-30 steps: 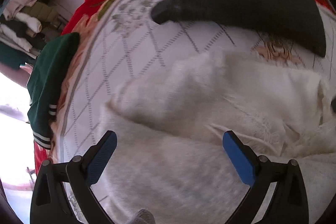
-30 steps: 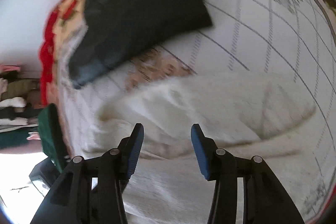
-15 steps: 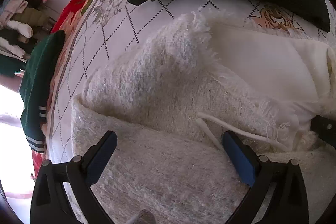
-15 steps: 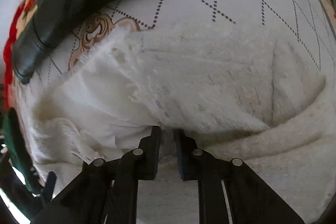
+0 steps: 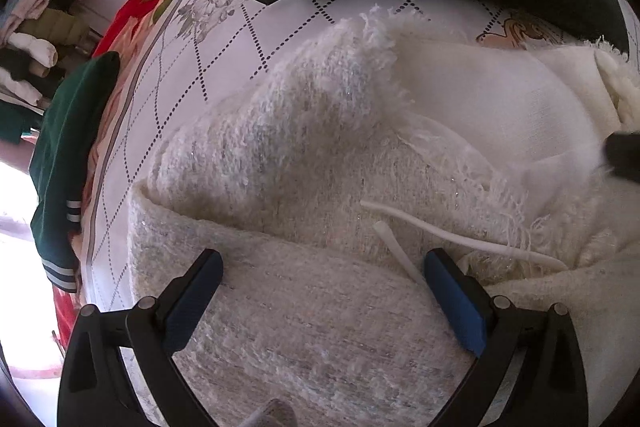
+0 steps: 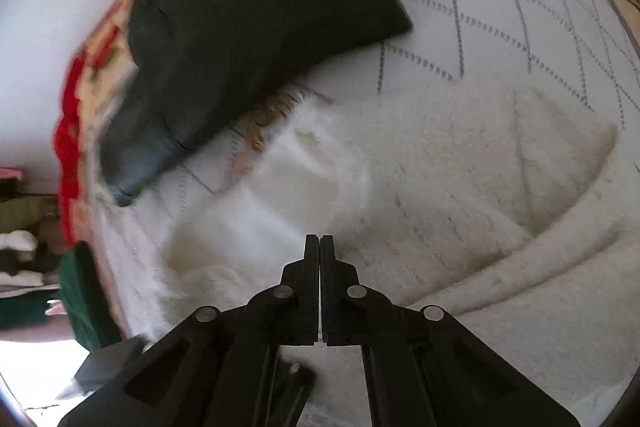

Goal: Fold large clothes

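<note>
A large fuzzy white garment [image 5: 288, 155] lies crumpled on the bed, its smooth white lining [image 5: 492, 107] turned up at the right. Two thin white cords [image 5: 440, 231] lie across it. My left gripper [image 5: 324, 291] hangs open just above a folded part of the garment, blue pads wide apart, nothing pinched. In the right wrist view the garment [image 6: 460, 167] fills the middle, and my right gripper [image 6: 320, 239] stands with its jaws pressed together at the lining's edge, which looks pulled up towards its tips. A dark piece of that gripper [image 5: 624, 155] shows at the right edge.
The bed sheet [image 5: 224, 67] is white with dotted diamonds and a red floral border. A folded black garment [image 6: 248, 19] lies beyond the white one. A dark green garment with white stripes [image 5: 68, 155] hangs at the bed's left edge. Clothes are piled past it.
The right jaws have closed from half open to fully together at the lining's edge, then pulled back from the cloth. The left gripper came closer to the garment and stays open.
</note>
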The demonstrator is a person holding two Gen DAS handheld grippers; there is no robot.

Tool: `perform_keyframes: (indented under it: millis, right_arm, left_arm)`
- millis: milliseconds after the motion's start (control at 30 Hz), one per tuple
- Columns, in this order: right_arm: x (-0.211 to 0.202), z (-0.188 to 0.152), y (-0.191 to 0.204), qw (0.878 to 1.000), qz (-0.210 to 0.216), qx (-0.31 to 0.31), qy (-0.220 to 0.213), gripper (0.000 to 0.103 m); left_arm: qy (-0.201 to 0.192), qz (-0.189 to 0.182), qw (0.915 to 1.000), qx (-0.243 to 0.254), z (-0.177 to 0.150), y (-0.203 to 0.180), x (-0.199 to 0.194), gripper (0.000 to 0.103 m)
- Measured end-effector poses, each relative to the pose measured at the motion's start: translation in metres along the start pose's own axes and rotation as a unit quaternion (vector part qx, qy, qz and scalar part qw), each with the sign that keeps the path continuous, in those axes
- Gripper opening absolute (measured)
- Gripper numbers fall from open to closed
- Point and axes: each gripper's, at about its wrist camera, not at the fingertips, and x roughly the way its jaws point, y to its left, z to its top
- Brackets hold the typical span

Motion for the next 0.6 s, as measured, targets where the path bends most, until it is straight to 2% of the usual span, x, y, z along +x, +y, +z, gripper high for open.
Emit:
perform_keyframes:
  millis: [33,100,133,167,233,333,433,500,533,567,600]
  right_arm:
    - [0.008,0.001,-0.001,1.0,-0.002,-0.001,0.013,0.002]
    - [0.025,0.006,-0.006,0.996,0.019,-0.01,0.085,0.005]
    - [0.025,0.005,-0.012,0.993,0.047,-0.003,0.107,0.013]
    - [0.017,-0.001,-0.021,0.99,0.078,0.004,0.114,0.036]
    - [-0.023,-0.012,-0.043,0.992,0.1,0.004,0.079,0.055]
    - [-0.073,-0.03,-0.075,0.995,0.094,0.006,0.036,0.056]
    - [-0.131,-0.062,-0.124,0.998,0.048,0.016,-0.026,0.056]
    - [-0.175,-0.084,-0.169,0.996,-0.006,0.02,-0.09,0.056]
    - [-0.189,-0.091,-0.181,0.992,-0.025,0.013,-0.126,0.059]
    - [-0.207,-0.102,-0.2,0.985,-0.054,-0.012,-0.162,0.07]
    - [-0.218,-0.107,-0.215,0.98,-0.084,-0.041,-0.174,0.074]
  left_arm:
    - [0.003,0.0,1.0,-0.001,0.0,0.001,-0.001,0.103]
    - [0.005,-0.006,0.9999,-0.011,0.002,0.007,-0.01,0.103]
    - [-0.002,-0.013,0.9997,-0.021,0.002,0.013,-0.019,0.103]
    - [-0.012,-0.021,0.9993,-0.03,0.002,0.018,-0.031,0.103]
    - [-0.027,-0.036,0.998,-0.046,-0.001,0.024,-0.053,0.103]
    - [-0.042,-0.066,0.9953,-0.058,-0.011,0.024,-0.089,0.103]
    - [-0.048,-0.101,0.9929,-0.04,-0.032,0.003,-0.124,0.103]
    - [-0.052,-0.117,0.9916,-0.02,-0.05,-0.014,-0.141,0.103]
    - [-0.054,-0.12,0.9912,-0.011,-0.061,-0.024,-0.147,0.103]
    - [-0.052,-0.123,0.991,0.003,-0.075,-0.037,-0.153,0.103]
    - [-0.048,-0.125,0.9909,0.012,-0.085,-0.047,-0.156,0.103]
